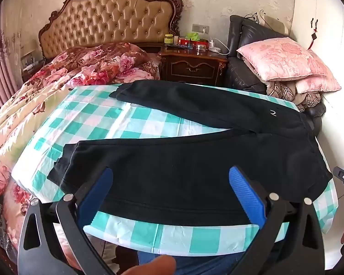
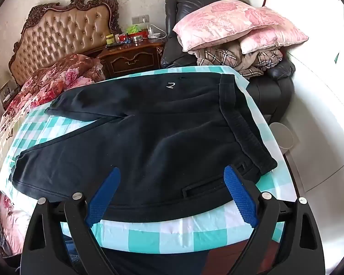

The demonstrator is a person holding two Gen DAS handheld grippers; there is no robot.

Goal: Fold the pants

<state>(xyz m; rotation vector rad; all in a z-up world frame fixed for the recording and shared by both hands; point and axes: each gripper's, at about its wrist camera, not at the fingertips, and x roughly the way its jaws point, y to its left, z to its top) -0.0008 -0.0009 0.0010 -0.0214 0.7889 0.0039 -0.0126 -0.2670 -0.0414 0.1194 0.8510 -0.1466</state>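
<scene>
Both the left hand-held gripper (image 1: 169, 197) and right hand-held gripper (image 2: 172, 194) hover released over the black pants (image 1: 195, 160); a shallow pinch at the bed's (image 1: 195, 238) near edge risks snagging the checked sheet (image 1: 126, 119).

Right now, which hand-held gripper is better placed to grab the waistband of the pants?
Probably the right hand-held gripper. Its open jaws hover over the near hip, and the waistband of the black pants lies beside its right finger. The left hand-held gripper is open over the near leg.

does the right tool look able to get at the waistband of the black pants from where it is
Probably yes. The right tool is open above the near edge of the black fleece pants, and the waistband lies flat on the green checked sheet just to its right, with nothing lying over it.
</scene>
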